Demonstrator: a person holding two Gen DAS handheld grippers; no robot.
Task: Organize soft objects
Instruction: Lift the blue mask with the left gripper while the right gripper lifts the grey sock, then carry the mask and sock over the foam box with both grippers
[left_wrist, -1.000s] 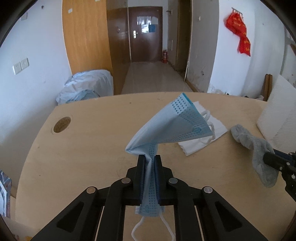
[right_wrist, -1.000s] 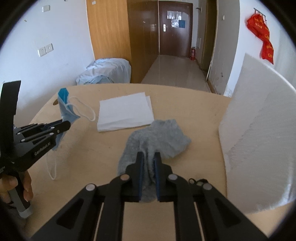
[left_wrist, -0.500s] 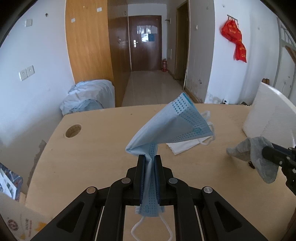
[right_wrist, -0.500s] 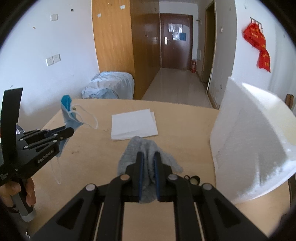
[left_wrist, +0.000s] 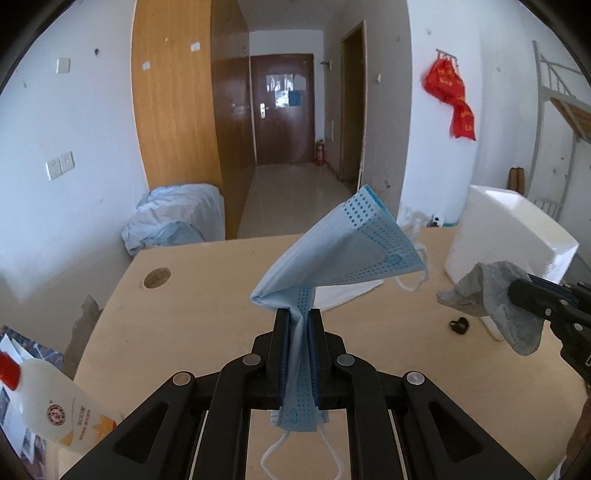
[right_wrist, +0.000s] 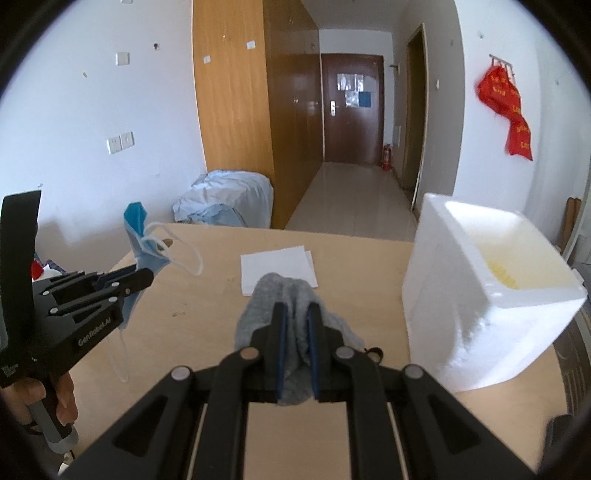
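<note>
At far left, a white bottle with a red cap now shows at the table's near corner; we did not see it a second ago. Our left gripper is clamped on a blue face mask, held above the wooden table, its ear loops dangling. Both tools have risen since the earlier frames, so more of the room appears. Behind the mask, the folded white cloth lies flat on the table. Our right gripper pinches a grey sock, now lifted off the tabletop. A small black ring sits beneath it. At far right, the white foam box now shows its open top.
</note>
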